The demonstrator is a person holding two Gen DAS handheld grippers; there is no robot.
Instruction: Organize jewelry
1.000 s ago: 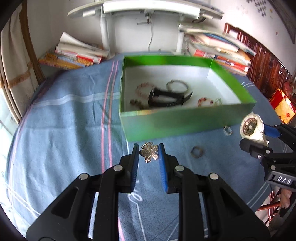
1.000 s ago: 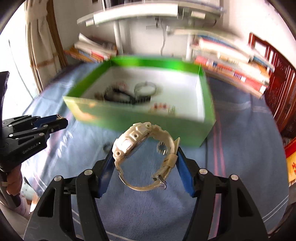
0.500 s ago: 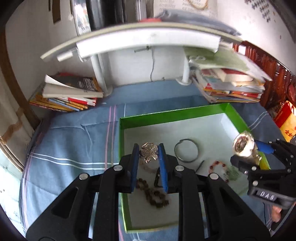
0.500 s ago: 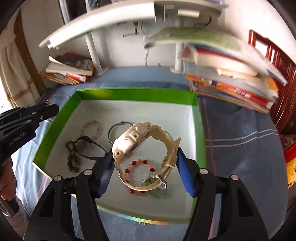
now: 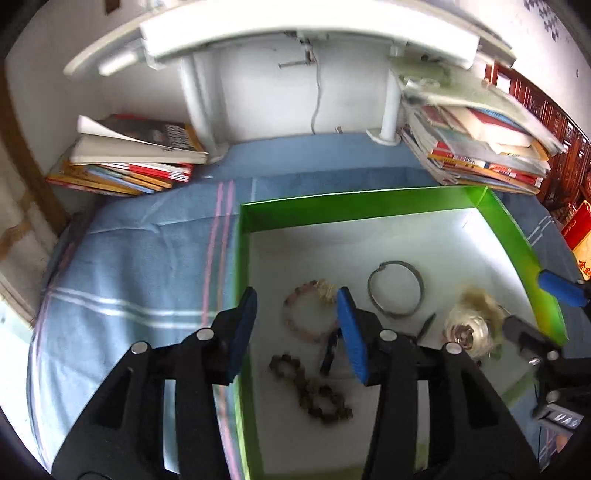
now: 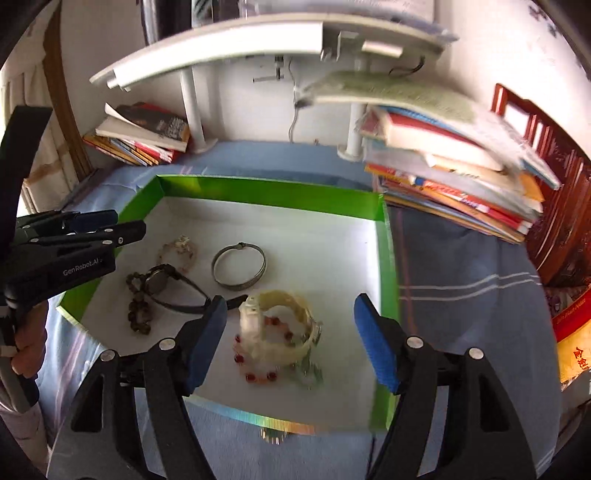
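The green box (image 5: 354, 206) with a white floor lies under both grippers. My left gripper (image 5: 295, 315) is opening with nothing between its pads; the silver flower brooch (image 5: 327, 288) lies on the pink bead bracelet (image 5: 295, 321) below. My right gripper (image 6: 291, 332) is opening too. The cream watch (image 6: 277, 325) sits on the box floor between its pads, touching neither, on top of the red bead bracelet (image 6: 258, 374). Also in the box are a silver bangle (image 6: 240, 267), a black watch (image 6: 162, 280) and a dark bead bracelet (image 6: 136, 306).
Blue striped cloth (image 5: 129, 280) covers the table. Book stacks stand at the back left (image 5: 125, 162) and back right (image 6: 454, 177), under a white shelf (image 5: 295, 29). A small blurred ring (image 6: 273, 435) lies on the cloth before the box's near wall.
Both grippers moved forward from in front of the box to above its floor, then opened. The brooch dropped from the left jaws and the cream watch from the right jaws into the box.
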